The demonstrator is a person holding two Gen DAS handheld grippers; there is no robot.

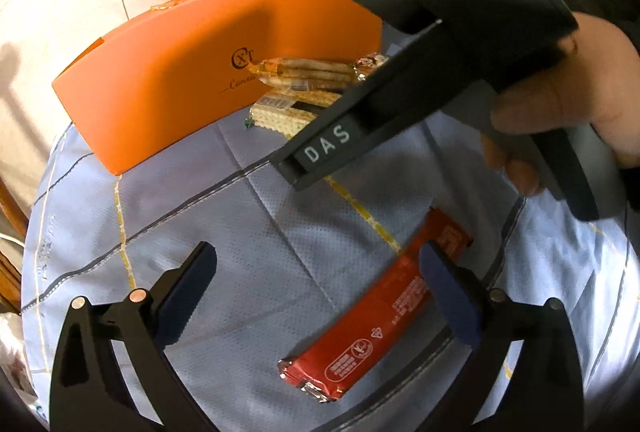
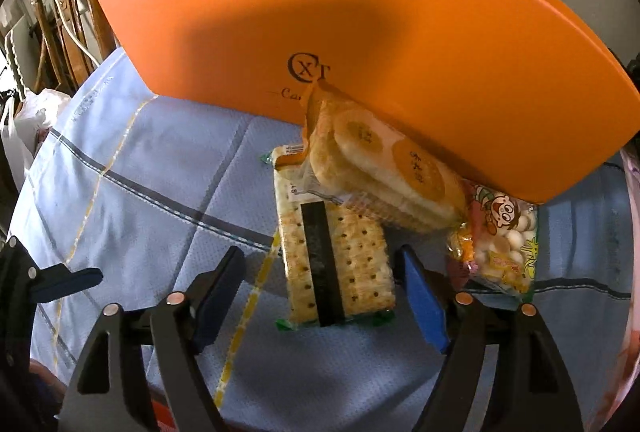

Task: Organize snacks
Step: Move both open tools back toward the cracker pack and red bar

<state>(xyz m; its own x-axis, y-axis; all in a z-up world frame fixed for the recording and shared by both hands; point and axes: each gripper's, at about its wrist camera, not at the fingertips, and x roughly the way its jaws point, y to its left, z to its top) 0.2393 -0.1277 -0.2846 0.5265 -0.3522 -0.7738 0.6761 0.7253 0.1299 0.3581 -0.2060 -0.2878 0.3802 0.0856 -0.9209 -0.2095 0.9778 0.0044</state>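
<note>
Box (image 2: 360,12) is flat orange with a dark logo. Cloth (image 2: 160,192) is pale blue, gridded with grey and yellow stripes. Bar wrapper (image 1: 384,308) is red with white print and silver ends. Cracker pack (image 2: 340,264) is cream, dotted, with a black band. Candy bag (image 2: 500,240) is multicolour with a cartoon. Gripper pads (image 2: 424,304) are blue on black frames.

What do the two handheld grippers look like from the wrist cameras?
Both the left gripper and right gripper have black forked frames, round copper-coloured studs and dark blue finger pads. The right one's dark grey body shows a green light and white "DAS" lettering.
</note>
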